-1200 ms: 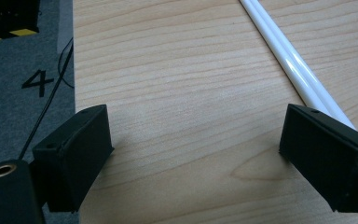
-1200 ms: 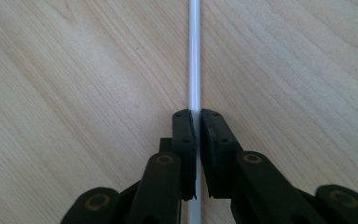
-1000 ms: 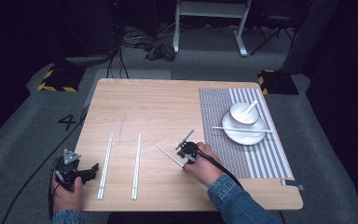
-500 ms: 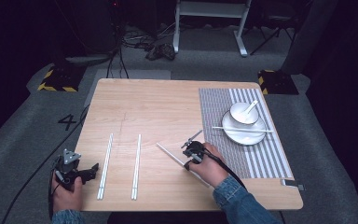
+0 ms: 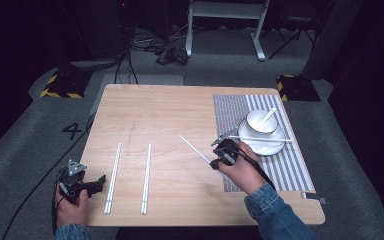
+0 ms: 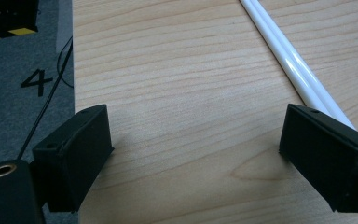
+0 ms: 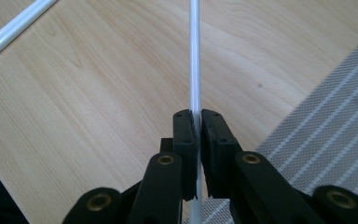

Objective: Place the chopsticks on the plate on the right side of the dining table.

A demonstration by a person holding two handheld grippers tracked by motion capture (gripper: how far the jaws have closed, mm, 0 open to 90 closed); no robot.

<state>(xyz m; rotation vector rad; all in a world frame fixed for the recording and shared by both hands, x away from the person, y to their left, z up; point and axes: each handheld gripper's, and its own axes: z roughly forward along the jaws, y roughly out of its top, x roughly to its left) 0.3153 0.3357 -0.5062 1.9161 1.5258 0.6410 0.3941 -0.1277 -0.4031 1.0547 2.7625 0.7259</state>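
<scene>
My right gripper [image 5: 216,159] is shut on a thin white chopstick [image 5: 194,148], held just above the wooden table [image 5: 170,115] at the left edge of the striped placemat [image 5: 300,170]. In the right gripper view the chopstick [image 7: 195,56] runs straight ahead from between the closed jaws of the gripper [image 7: 198,116]. My left gripper [image 5: 99,183] hovers open at the table's front left corner. The left gripper view shows the gripper [image 6: 205,158] with its jaws wide apart, nothing between them, and a pair of white chopsticks [image 6: 289,60] lying by the right jaw.
Two pairs of white chopsticks [image 5: 114,177] [image 5: 146,177] lie side by side on the front left of the table. On the placemat stand a white plate [image 5: 272,145], a bowl with a spoon [image 5: 261,120] and one chopstick [image 5: 260,139] laid across the plate.
My right gripper has carried the chopstick to the right, up to the placemat's edge. The left gripper has stayed where it was.
</scene>
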